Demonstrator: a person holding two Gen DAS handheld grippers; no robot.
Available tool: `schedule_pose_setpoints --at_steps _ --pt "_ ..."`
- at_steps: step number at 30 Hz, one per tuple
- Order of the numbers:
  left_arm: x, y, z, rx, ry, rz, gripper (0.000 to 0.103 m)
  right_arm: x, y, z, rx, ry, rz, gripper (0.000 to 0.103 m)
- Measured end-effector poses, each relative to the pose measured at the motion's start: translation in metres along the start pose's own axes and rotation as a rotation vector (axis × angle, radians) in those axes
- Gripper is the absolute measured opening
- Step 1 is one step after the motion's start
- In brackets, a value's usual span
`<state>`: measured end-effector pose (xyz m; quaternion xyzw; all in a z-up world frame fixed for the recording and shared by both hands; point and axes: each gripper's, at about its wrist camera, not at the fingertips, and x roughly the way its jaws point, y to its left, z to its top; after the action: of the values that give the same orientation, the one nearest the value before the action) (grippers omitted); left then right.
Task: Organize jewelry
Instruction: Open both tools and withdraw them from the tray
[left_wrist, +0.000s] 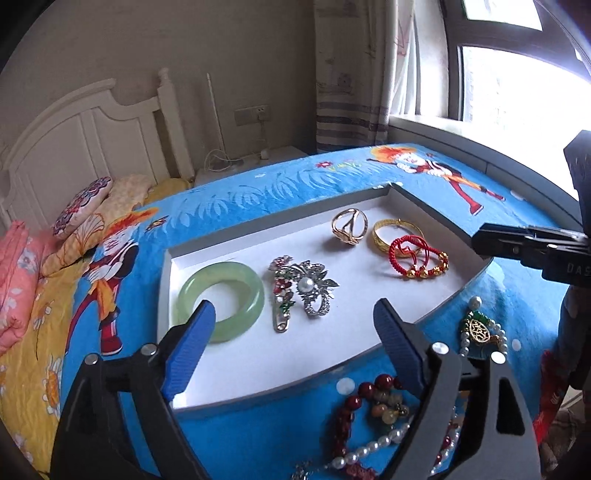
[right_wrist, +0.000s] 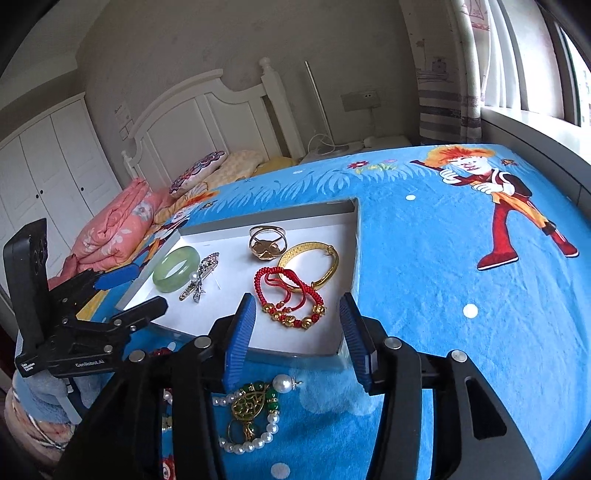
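A shallow white tray (left_wrist: 314, 350) lies on the blue bedspread. In it are a green jade bangle (left_wrist: 221, 295), a jewelled brooch (left_wrist: 306, 288), a gold openwork ring (left_wrist: 349, 227), a gold bangle (left_wrist: 395, 236) and red cord bracelets (left_wrist: 417, 258) with gold beads. My left gripper (left_wrist: 295, 310) hangs open over the tray's near side, with nothing pressed by its pads. My right gripper (right_wrist: 297, 301) is open just in front of the red cord bracelets (right_wrist: 291, 295), without touching them. A pearl necklace with a green and gold pendant (right_wrist: 251, 410) lies on the bedspread below it.
Dark red beads (left_wrist: 369, 398) and more pearls lie on the blue cartoon bedspread (right_wrist: 443, 295) before the tray. Pillows and a folded pink quilt (right_wrist: 118, 229) sit by the white headboard. A window sill runs along the right.
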<state>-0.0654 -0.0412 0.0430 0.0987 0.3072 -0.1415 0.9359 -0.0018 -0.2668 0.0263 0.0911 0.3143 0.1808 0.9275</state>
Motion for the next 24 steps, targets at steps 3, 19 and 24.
schedule_pose_setpoints --at_steps 3,19,24 --pt "-0.024 0.013 -0.017 -0.049 -0.025 0.019 0.093 -0.008 -0.003 -0.005 0.010 -0.015 0.001 0.048" --pt "-0.049 0.048 -0.079 -0.142 0.051 0.019 0.093 -0.021 0.002 -0.017 -0.025 -0.091 0.033 0.054" --pt "-0.046 0.052 -0.080 -0.165 0.062 0.003 0.093 -0.026 0.020 -0.024 -0.138 -0.101 0.083 0.053"
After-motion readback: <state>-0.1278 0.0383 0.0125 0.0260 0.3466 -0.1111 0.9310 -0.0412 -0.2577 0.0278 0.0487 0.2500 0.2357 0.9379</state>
